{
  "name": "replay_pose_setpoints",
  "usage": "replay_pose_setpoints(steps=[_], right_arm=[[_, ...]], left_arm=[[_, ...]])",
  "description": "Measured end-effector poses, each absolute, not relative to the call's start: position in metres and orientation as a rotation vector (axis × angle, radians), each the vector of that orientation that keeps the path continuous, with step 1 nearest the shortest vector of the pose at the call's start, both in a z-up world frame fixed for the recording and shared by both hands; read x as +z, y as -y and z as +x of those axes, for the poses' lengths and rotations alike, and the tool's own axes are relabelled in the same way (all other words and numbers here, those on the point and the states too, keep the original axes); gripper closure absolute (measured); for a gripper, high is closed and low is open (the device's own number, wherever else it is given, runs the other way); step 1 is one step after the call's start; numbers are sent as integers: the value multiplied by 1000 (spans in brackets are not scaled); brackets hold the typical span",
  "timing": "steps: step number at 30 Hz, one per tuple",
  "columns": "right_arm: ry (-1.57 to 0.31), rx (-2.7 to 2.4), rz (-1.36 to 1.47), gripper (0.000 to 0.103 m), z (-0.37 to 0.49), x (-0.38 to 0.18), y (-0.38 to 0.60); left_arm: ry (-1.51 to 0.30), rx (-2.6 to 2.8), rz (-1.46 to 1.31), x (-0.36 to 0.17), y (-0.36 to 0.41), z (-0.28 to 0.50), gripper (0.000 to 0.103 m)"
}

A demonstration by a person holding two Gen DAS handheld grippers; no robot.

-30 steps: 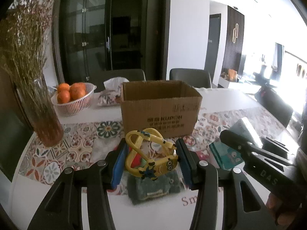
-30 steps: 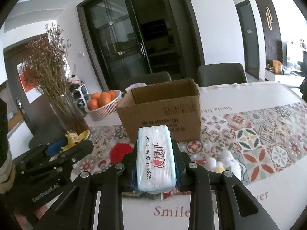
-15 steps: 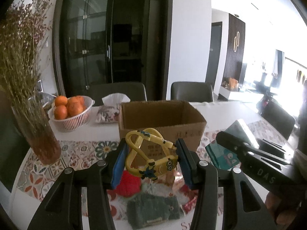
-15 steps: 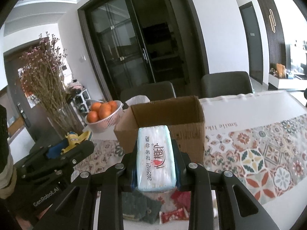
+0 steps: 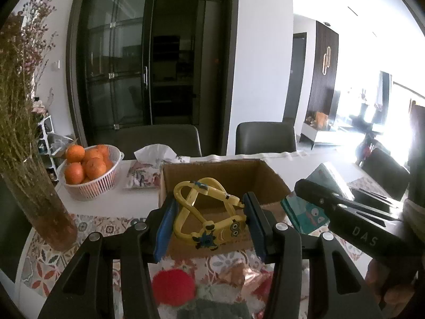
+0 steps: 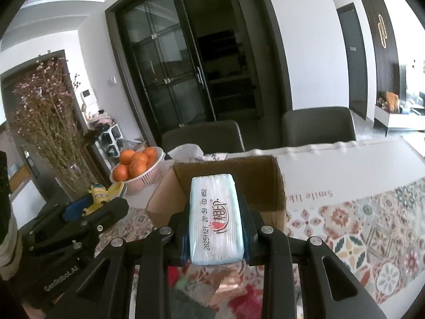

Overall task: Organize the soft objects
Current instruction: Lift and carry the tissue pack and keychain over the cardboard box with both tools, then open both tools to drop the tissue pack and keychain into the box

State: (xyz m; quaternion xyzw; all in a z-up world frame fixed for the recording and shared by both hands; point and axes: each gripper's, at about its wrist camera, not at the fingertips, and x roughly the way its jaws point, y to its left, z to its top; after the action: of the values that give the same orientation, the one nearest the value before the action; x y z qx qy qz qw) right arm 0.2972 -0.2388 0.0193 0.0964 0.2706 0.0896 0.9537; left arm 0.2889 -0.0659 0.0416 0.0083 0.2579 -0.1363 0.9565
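My left gripper (image 5: 209,223) is shut on a yellow Minion strap toy (image 5: 209,216) and holds it in the air just before the near wall of the open cardboard box (image 5: 233,170). My right gripper (image 6: 215,226) is shut on a pale blue tissue pack (image 6: 215,220), held level with the same box (image 6: 263,175), in front of its opening. Each gripper shows in the other's view: the right one (image 5: 345,220) at right, the left one (image 6: 87,212) at left. A red pom-pom (image 5: 174,287), a dark green cloth (image 5: 212,308) and pink wrapped items (image 5: 244,273) lie on the table below.
A white basket of oranges (image 5: 87,170), a tissue box (image 5: 148,167) and a glass vase of dried flowers (image 5: 34,186) stand left of the box. Two dark chairs (image 5: 265,138) stand behind the table. The patterned runner (image 6: 372,226) stretches to the right.
Both grippers have risen and moved toward the box with their loads still held. The box top now sits lower in both views, and its inside shows.
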Motion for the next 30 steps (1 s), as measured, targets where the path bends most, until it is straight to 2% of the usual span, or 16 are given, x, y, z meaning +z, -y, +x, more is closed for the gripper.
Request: replay_pose_setpoints(steps=[15, 30], right_arm=[[-628, 191, 133, 73, 366, 23, 244], [-807, 187, 159, 73, 436, -9, 254]], left_arm=[[-559, -266, 60, 46, 74, 351, 53], [-742, -297, 68, 23, 90, 421, 53]])
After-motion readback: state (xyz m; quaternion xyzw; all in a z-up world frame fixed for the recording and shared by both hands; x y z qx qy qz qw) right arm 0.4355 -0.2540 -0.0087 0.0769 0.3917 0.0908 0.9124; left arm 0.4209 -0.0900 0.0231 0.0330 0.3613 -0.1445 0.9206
